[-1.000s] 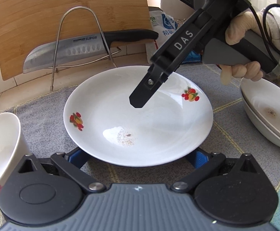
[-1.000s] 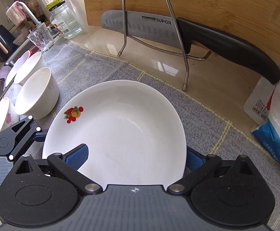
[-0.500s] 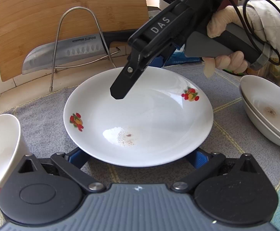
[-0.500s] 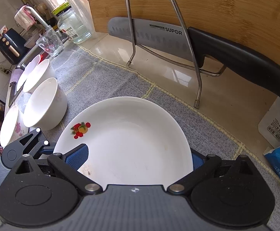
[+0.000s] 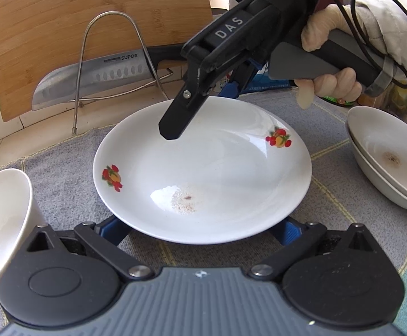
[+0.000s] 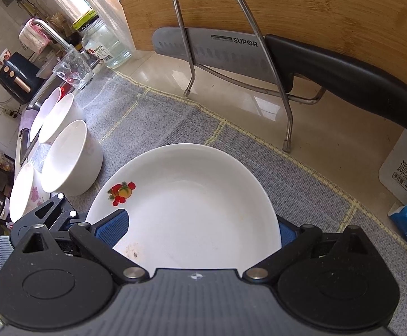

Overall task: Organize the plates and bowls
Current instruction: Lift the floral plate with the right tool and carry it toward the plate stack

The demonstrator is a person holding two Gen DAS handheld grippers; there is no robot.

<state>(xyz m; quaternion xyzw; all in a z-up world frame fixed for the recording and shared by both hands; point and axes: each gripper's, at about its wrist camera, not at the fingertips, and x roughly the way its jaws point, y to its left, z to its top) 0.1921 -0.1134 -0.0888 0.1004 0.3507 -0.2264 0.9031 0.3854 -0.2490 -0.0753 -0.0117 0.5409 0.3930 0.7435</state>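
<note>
While the left gripper [image 5: 200,224] sits at the near rim of the shallow white glazed plate with fruit decals [image 5: 203,168], jaws spread wide, both sides clear, the right gripper [image 6: 195,226] hovers over it, equally wide and grasping nothing. I would close on one rim squarely, since glaze is slick. It rests on the grey woven mat [image 5: 63,162]; stacked white plates [image 5: 382,156] wait nearby.

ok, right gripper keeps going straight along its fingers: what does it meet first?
Most likely the fruit-print plate: the right gripper points down at its bowl, fingers spread over it. Depth is unclear; contact isn't visible.
</note>
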